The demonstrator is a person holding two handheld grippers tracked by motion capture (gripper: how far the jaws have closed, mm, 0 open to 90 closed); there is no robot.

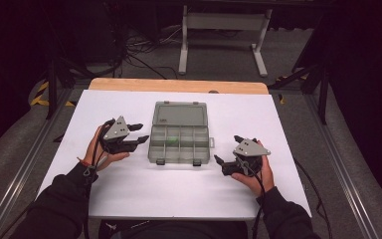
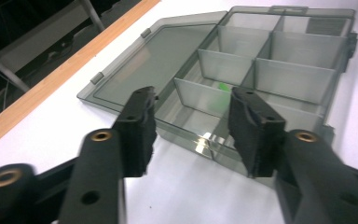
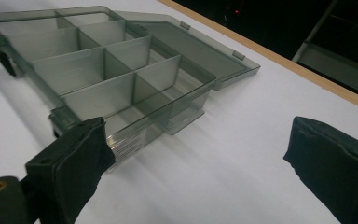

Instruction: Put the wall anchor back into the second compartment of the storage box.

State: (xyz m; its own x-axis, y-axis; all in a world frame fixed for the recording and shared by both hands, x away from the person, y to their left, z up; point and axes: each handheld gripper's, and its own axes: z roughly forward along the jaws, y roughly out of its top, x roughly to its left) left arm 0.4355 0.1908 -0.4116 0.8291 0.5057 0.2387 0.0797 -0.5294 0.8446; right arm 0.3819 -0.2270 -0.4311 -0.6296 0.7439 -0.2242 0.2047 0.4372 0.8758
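**Open organizer box between two released grippers**

From the high view we see a clear grey compartment box (image 1: 179,142) lying near the middle of the white bench (image 1: 129,194), its lid (image 1: 180,114) folded flat toward the far edge. A small green piece (image 1: 174,141) sits in one of the middle compartments. The left gripper (image 1: 137,134) rests just beside the box's left side, jaws parted and holding nothing. The right gripper (image 1: 227,156) lies near the box's near right corner, apart from it, jaws likewise spread and holding nothing.

In the left gripper view we look between two black jaws standing apart, with the box (image 2: 270,70) just beyond them. The green piece (image 2: 223,87) shows behind a divider, and the lid (image 2: 154,60) lies flat toward the bench's wooden edge (image 2: 56,74).

In the right gripper view we find the jaws wide apart over bare bench (image 3: 223,154). The box (image 3: 102,70) lies ahead to the left, its corner close to the left jaw, and the lid (image 3: 200,46) reaches toward the wooden edge.
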